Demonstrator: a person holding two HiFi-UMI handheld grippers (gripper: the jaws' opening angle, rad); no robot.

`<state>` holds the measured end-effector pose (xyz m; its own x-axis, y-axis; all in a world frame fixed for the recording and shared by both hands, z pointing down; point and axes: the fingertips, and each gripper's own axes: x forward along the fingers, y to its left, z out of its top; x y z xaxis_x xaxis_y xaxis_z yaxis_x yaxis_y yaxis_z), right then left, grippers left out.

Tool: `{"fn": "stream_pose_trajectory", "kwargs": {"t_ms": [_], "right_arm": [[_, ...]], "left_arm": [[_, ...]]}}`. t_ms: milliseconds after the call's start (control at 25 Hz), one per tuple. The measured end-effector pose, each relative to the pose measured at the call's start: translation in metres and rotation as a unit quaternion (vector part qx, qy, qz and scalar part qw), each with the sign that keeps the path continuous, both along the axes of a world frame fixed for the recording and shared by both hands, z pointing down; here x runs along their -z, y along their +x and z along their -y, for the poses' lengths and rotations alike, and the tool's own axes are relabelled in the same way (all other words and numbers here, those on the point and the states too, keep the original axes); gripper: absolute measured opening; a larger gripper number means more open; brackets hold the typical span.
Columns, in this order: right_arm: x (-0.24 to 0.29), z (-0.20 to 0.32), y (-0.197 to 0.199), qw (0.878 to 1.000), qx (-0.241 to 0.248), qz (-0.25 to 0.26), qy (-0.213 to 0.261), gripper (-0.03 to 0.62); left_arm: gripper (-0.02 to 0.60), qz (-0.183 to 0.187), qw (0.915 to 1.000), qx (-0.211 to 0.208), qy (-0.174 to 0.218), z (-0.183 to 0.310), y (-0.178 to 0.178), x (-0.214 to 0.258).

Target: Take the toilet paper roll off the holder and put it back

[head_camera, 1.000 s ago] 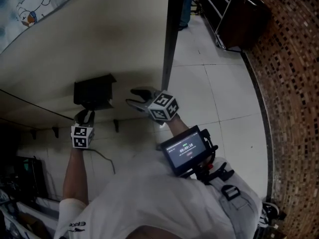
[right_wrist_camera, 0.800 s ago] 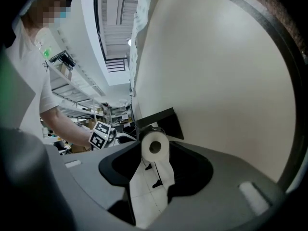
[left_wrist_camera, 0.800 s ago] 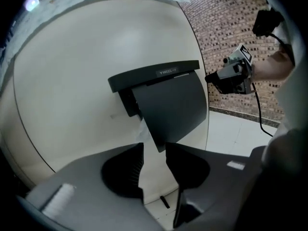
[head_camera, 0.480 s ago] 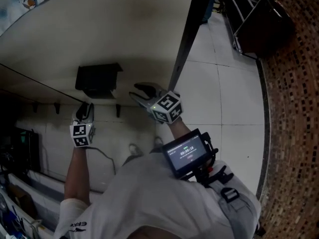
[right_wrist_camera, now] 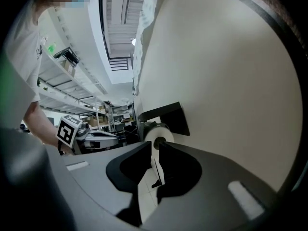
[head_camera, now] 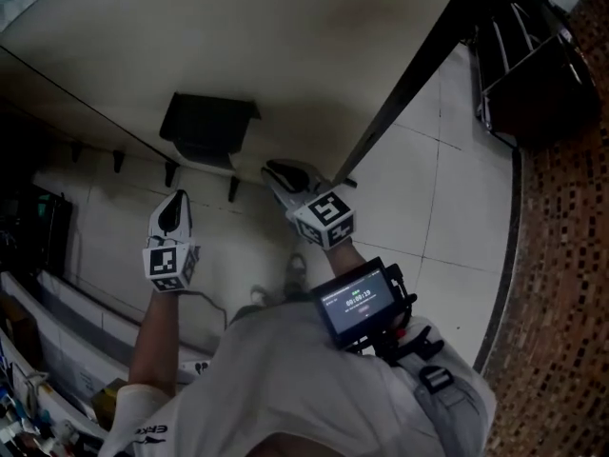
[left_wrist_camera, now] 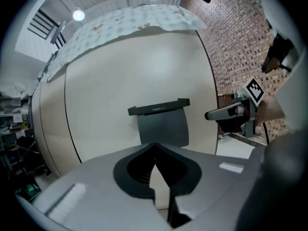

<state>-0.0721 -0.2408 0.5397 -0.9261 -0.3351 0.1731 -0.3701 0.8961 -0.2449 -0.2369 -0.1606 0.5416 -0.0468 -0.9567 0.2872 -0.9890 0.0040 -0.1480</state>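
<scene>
A black toilet paper holder point(head_camera: 205, 127) is fixed to the cream wall point(head_camera: 285, 46). In the right gripper view, the white roll point(right_wrist_camera: 155, 134) sits under the holder's black cover point(right_wrist_camera: 166, 117). My left gripper point(head_camera: 174, 203) hangs below the holder and away from it, shut with nothing in it; its tips point(left_wrist_camera: 155, 150) meet in front of the holder point(left_wrist_camera: 161, 121). My right gripper point(head_camera: 278, 172) is to the right of the holder, close to it. Its jaws point(right_wrist_camera: 155, 146) are closing with a narrow gap left, and nothing is between them; the roll lies just beyond.
A dark post point(head_camera: 409, 84) runs down the wall's edge to the white tiled floor point(head_camera: 438, 188). A black rack point(head_camera: 523, 65) and a brick wall point(head_camera: 561, 255) are at the right. A small screen point(head_camera: 360, 301) hangs on the person's chest. Cluttered shelves point(head_camera: 38, 350) stand at the left.
The left gripper has dropped away from the holder and its jaws have shut. The right gripper's spread fingers have drawn together beside the holder. The head view has tilted.
</scene>
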Motion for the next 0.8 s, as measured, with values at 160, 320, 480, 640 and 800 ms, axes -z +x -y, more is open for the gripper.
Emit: {"fn": "stream_pose_trajectory", "kwargs": {"t_ms": [160, 320, 480, 640, 800], "right_arm": [[0.006, -0.015, -0.001, 1.000, -0.002, -0.006, 0.008, 0.045], [0.014, -0.028, 0.002, 0.999, -0.022, -0.017, 0.020, 0.019], [0.029, -0.069, 0.007, 0.998, -0.040, -0.032, 0.035, 0.015], [0.047, -0.116, 0.017, 0.997, -0.046, -0.035, 0.053, 0.014], [0.059, -0.162, 0.032, 0.996, -0.062, -0.034, 0.062, 0.014]], "left_arm": [[0.003, -0.032, 0.9993, 0.004, 0.021, -0.010, 0.009, 0.012], [0.002, -0.049, 0.9983, -0.001, 0.031, -0.027, 0.018, 0.017], [0.002, -0.067, 0.9962, -0.007, 0.055, -0.070, 0.028, 0.029], [0.002, -0.079, 0.9937, -0.007, 0.079, -0.114, 0.035, 0.041], [0.002, -0.087, 0.9911, -0.014, 0.100, -0.154, 0.045, 0.053]]}}
